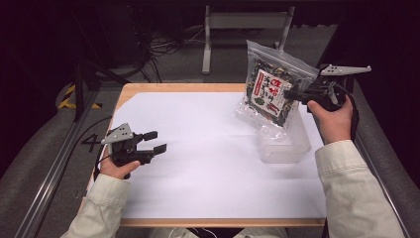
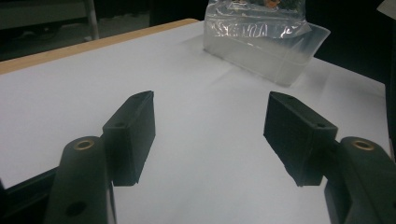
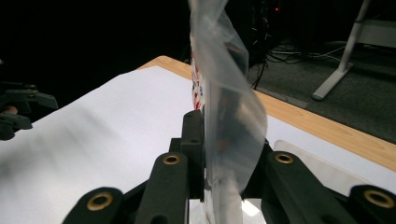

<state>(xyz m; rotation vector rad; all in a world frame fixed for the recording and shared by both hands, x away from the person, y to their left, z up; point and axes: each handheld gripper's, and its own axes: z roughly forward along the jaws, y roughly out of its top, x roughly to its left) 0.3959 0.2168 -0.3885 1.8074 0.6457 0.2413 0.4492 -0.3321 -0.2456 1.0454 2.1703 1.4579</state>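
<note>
so far the right hand-held gripper [image 1: 292, 94] is clamped on the zip bag of snacks [image 1: 273, 87], lifted just above the clear container [image 1: 285, 146] on the surface [image 1: 198, 148]; left hand-held gripper [image 1: 154, 141] open, empty. placing the bag looks left to do.

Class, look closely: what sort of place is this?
Probably a lab or recording workspace: a wooden table covered with white paper, loose cables on the grey floor, and hand-held black two-jaw grippers.
</note>
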